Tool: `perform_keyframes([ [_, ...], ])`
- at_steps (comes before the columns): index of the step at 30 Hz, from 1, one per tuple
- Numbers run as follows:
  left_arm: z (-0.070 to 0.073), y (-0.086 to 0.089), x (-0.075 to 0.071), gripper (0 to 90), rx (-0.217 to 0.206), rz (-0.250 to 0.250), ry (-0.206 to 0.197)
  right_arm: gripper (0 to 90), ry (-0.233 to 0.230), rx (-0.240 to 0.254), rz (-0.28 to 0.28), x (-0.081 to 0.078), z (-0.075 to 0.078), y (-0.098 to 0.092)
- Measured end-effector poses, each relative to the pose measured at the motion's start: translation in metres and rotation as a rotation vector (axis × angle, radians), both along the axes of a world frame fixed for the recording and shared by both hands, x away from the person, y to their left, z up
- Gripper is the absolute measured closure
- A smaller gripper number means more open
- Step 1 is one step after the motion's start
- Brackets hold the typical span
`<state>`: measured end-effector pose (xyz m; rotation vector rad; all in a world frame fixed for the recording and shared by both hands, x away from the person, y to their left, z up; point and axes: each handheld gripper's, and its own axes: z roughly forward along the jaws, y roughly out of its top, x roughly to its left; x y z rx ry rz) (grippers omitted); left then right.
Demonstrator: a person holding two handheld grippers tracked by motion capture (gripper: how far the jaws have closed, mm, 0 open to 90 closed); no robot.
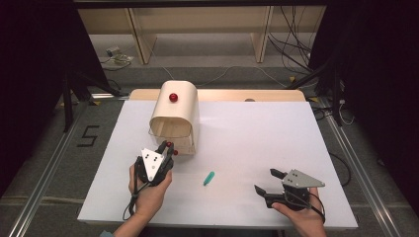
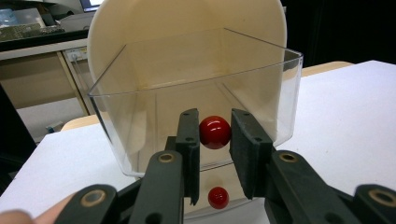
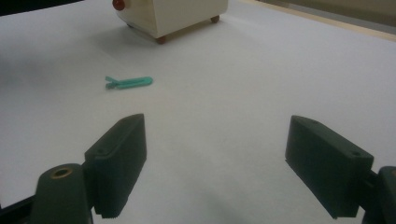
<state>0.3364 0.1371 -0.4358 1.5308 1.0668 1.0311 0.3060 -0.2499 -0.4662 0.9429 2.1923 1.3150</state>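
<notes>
A cream wooden box (image 1: 178,106) with a rounded top and a red knob (image 1: 173,97) on it stands at the table's back left. Its clear plastic front (image 2: 140,102) stands out toward me. That front carries a red ball knob (image 2: 215,132), and my left gripper (image 2: 215,116) is shut on it, one jaw on each side. In the high view the left gripper (image 1: 165,146) sits at the box's front. A smaller red knob (image 2: 218,197) shows lower on the box. My right gripper (image 1: 267,181) rests open near the front right, with nothing between its jaws (image 3: 233,172).
A small teal clip (image 1: 209,178) lies on the white table sheet (image 1: 247,138) between the two grippers, also seen as the teal clip (image 3: 128,83) ahead and left of the right jaws. Wooden shelving and cables stand beyond the table's far edge.
</notes>
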Motion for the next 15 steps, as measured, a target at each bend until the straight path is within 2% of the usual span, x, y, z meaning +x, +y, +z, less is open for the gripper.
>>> perform_keyframes([
  [15, -0.0005, 0.0015, -0.003, 73.1, -0.001, -0.004, -0.002, 21.5, 0.003, -0.002, -0.004, 0.0001, -0.0001, -0.0003],
])
